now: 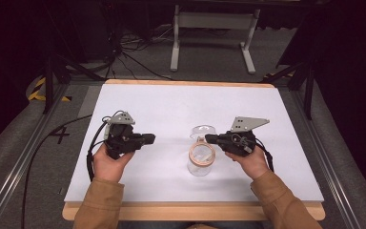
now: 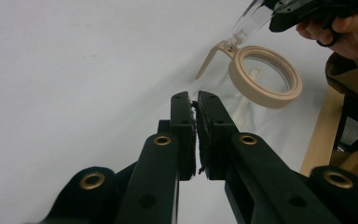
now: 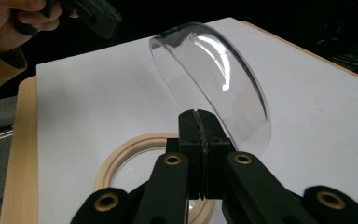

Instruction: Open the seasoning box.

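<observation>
A clear glass jar (image 1: 200, 167) with a beige ring rim (image 1: 202, 153) stands on the white sheet right of centre. Its clear domed lid (image 1: 203, 131) is hinged up and tilted back. My right gripper (image 1: 207, 139) is shut on the lid's edge, seen close in the right gripper view as the lid (image 3: 214, 79) above the ring (image 3: 121, 163), with the gripper (image 3: 199, 116) at its rim. My left gripper (image 1: 152, 138) hovers left of the jar, shut with nothing in it; its own view has the gripper (image 2: 196, 100) pointing toward the ring (image 2: 265, 77) and the raised lid (image 2: 251, 18).
The white sheet (image 1: 171, 105) covers a wooden table (image 1: 190, 210). A white metal stand (image 1: 214, 21) and cables lie on the floor beyond the far edge. Metal rails (image 1: 24, 157) run along both sides.
</observation>
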Demonstrator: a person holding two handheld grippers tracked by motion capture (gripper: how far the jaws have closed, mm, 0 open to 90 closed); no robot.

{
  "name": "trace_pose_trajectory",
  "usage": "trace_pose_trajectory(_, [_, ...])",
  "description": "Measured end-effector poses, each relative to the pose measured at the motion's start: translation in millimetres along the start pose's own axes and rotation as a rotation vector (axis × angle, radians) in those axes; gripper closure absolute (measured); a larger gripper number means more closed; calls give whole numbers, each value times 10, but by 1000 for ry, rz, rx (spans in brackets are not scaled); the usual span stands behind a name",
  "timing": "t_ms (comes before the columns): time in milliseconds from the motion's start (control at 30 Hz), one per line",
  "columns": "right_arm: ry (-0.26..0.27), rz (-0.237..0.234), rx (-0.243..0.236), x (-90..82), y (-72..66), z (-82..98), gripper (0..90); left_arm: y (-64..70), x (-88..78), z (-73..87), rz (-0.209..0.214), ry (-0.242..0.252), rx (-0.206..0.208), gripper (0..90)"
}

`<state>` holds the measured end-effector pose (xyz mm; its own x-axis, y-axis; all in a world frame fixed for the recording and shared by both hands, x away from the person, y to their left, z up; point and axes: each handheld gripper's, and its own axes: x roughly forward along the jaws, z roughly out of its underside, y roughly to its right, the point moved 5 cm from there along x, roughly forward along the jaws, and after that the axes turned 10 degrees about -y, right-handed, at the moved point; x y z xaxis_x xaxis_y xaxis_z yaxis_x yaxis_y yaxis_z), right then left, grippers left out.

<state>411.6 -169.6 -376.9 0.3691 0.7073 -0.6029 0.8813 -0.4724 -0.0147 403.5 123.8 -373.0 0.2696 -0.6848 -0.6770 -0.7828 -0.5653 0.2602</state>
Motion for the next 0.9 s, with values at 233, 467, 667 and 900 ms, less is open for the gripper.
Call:
trace_pose_trajectory(233, [7, 34, 53, 24, 125, 24, 897, -8, -14, 33, 0, -9, -9, 852])
trace_pose_trajectory(467, [12, 48, 74, 12, 167, 41, 895, 1, 10, 23, 1, -9, -4, 849])
trace_pose_trajectory(667, [21, 35, 43, -31, 85, 6, 874, 3, 13, 1, 7, -11, -3, 849])
trace_pose_trajectory(900, [17, 51, 4, -204, 28, -22, 893, 5, 50, -47, 23, -19, 21, 837])
